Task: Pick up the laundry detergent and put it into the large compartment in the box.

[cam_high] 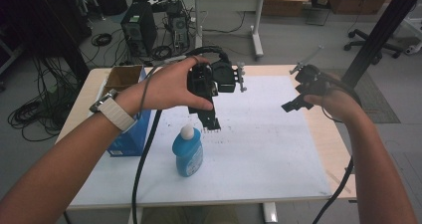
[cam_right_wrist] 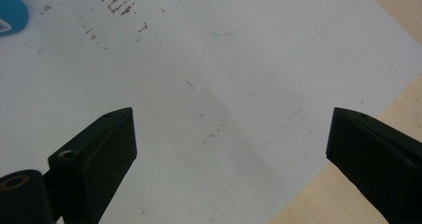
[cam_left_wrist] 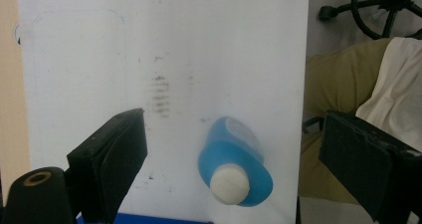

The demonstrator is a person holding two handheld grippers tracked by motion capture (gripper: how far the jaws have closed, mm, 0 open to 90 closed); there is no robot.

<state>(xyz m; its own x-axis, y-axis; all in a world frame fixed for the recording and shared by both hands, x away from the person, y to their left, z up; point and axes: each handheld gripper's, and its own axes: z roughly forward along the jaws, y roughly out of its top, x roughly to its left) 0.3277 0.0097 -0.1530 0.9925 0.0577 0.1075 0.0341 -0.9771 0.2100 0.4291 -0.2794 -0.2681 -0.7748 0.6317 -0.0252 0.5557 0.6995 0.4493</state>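
Our left claw [cam_high: 213,124] hangs above the surface with its jaws spread wide and nothing between the pads; in the left gripper view the blue bottle [cam_left_wrist: 234,162] stands in the gap below them, white cap [cam_left_wrist: 229,184] up, untouched. Our right claw [cam_high: 293,104] is held off to the right, jaws equally wide and empty, over bare white sheet [cam_right_wrist: 209,84].

Going near to far: the bottle [cam_high: 188,152] stands upright on the near left part of the sheet, just this side of the left claw. Just beside it to the left sits a blue box [cam_high: 130,134] with its cardboard flap open, reaching toward the far left corner. Beyond the claws the sheet runs bare to the far edge of the surface [cam_high: 268,68].

We judge the work barely begun: the reach to the bottle is under way, but no grasp is made, so closing on it, lifting and placing are all left.

For room, the box crowds the bottle's left side, so the approach is better from above or from the right. The middle and right of the sheet are open, while a wooden strip [cam_high: 328,144] marks the right edge close to the right hand.
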